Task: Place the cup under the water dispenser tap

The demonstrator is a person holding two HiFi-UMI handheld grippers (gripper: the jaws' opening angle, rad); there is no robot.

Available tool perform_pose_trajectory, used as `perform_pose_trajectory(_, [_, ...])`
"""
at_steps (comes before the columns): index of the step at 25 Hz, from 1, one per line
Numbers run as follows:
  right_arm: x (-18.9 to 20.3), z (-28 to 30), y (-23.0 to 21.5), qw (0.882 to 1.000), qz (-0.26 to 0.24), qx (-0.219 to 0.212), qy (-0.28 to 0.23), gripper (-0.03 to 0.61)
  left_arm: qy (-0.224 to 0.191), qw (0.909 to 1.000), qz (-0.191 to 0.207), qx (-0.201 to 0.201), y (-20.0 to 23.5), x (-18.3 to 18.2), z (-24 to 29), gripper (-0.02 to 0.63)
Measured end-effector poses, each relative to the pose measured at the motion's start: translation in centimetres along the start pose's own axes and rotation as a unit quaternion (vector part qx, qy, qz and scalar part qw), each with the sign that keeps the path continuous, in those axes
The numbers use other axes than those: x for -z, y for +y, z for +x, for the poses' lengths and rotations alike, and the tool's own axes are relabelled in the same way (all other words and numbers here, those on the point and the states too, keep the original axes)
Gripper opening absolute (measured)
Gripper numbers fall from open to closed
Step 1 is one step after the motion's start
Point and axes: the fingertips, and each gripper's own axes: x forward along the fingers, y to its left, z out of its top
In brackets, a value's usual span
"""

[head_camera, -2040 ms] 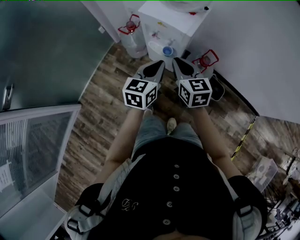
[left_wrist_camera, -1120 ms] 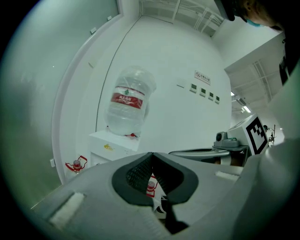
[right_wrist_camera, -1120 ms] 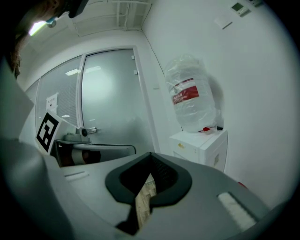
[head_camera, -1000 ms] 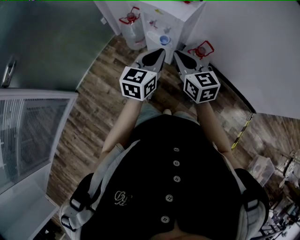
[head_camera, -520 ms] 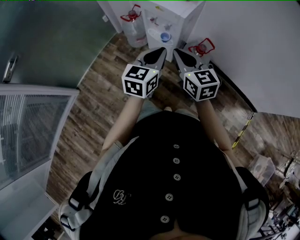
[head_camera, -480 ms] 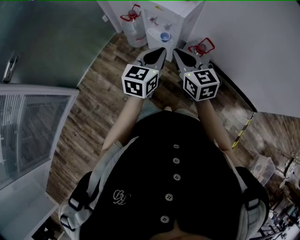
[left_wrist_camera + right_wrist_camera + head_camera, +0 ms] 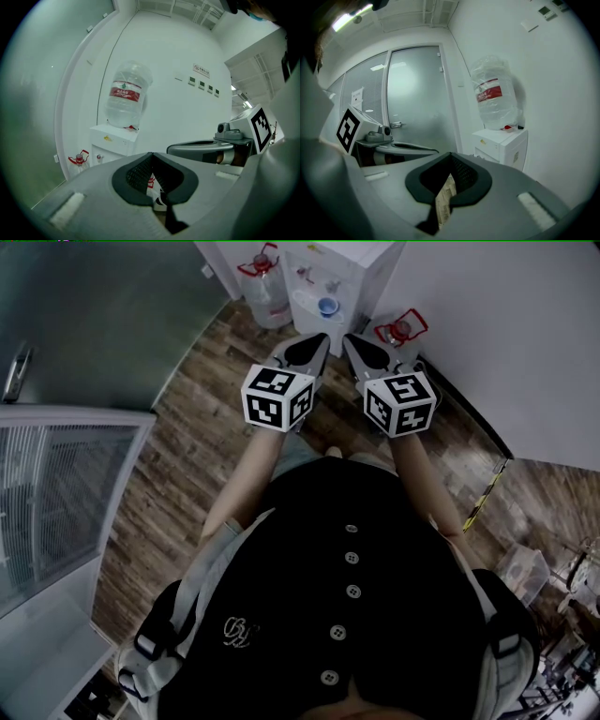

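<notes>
Head view: floor jugs [image 7: 264, 296] flank dispenser [image 7: 361, 273] holding blue cup [image 7: 326, 307].

A small blue cup [image 7: 326, 307] stands upright, its open mouth facing up, on the pale ledge at the front of a white water dispenser [image 7: 361, 263], at twelve o'clock in the head view. Two small taps [image 7: 332, 284] project just above it. Whether the cup sits squarely beneath one is unclear.
</notes>
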Motion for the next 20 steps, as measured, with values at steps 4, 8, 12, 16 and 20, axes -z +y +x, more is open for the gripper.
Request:
perform_pose_trajectory(4, [0.3, 0.3, -0.1, 1.0, 0.006, -0.002, 0.007, 0.0, 0.006, 1.0, -0.002, -0.001, 0.2, 0.4, 0.1, 0.0])
perform_pose_trajectory(8, [0.5, 0.3, -0.1, 1.0, 0.005, -0.004, 0.01, 0.0, 0.005, 1.0, 0.0, -0.003, 0.3, 0.2, 0.3, 0.0])
perform_pose_trajectory(12, [0.6, 0.1, 0.0, 1.0, 0.003, -0.005, 0.011, 0.0, 0.004, 1.0, 0.003, -0.006, 0.4, 0.0, 0.3, 0.0])
perform_pose_trajectory(16, [0.5, -0.3, -0.2, 1.0, 0.002, -0.004, 0.01, 0.0, 0.004, 1.0, 0.007, -0.004, -0.1, -0.1, 0.3, 0.0])
perform_pose_trajectory(20, [1.0, -0.4, 0.0, 1.0, 0.005, -0.011, 0.018, 0.0, 0.008, 1.0, 0.001, 0.001, -0.7, 0.4, 0.3, 0.0])
